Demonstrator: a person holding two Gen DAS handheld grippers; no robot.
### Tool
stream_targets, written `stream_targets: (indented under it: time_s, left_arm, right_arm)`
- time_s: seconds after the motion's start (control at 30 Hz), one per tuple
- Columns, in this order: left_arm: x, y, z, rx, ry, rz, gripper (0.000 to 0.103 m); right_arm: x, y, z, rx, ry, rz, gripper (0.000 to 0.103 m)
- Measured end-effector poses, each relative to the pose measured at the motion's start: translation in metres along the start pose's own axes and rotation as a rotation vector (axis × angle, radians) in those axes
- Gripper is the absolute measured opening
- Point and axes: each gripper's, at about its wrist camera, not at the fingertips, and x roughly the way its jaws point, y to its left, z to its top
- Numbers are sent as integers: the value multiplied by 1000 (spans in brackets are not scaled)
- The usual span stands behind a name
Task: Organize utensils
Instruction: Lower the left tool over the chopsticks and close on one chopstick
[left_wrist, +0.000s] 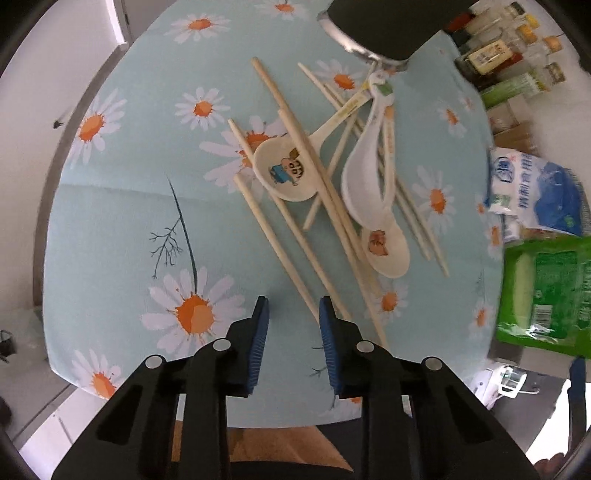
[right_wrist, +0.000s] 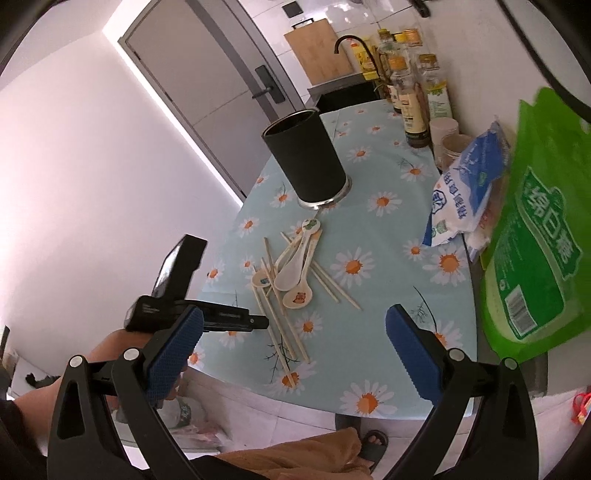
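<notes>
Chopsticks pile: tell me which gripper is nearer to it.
Left. The left gripper hovers right at the near ends of the chopsticks; the right gripper hangs back off the table edge.

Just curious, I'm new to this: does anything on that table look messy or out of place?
Yes. The chopsticks and three spoons lie crisscrossed in a loose pile on the tablecloth, while the black utensil holder stands apart.

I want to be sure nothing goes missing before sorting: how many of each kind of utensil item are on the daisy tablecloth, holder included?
Cream plastic soup spoons: 3
Pale wooden chopsticks: about 8 (they overlap, so the exact count is unclear)
Black cylindrical utensil holder: 1
Total: about 12
</notes>
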Motion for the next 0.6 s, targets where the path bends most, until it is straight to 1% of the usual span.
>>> stream_targets:
  time_s: [0.07,0.13,0.3,0.33,0.37,0.47,0.53,0.6]
  left_arm:
    - [2,-3,2,-3,10,11,26]
    - [3,-5,3,-12,23,39,26]
    - [9,-24,11,-3,58,130,25]
    - [11,-29,12,10,64,157,25]
    - [12,-32,13,6,70,169,25]
    - [15,-37,18,-29,88,203,18]
    - [17,-41,21,-35,102,228,13]
    - [18,-42,25,-42,113,233,12]
  right_arm:
    - [-3,-4,-4,12,-1,6,98]
    - [-3,-9,-8,27,4,3,98]
    - [-4,-23,-23,72,34,23,98]
    - [-5,-24,-24,80,35,22,98]
    - [-8,-23,-26,82,28,26,98]
    - [-12,-18,-27,59,15,37,98]
    - [-14,-18,-29,54,7,47,98]
    - [-15,-19,-31,63,15,60,98]
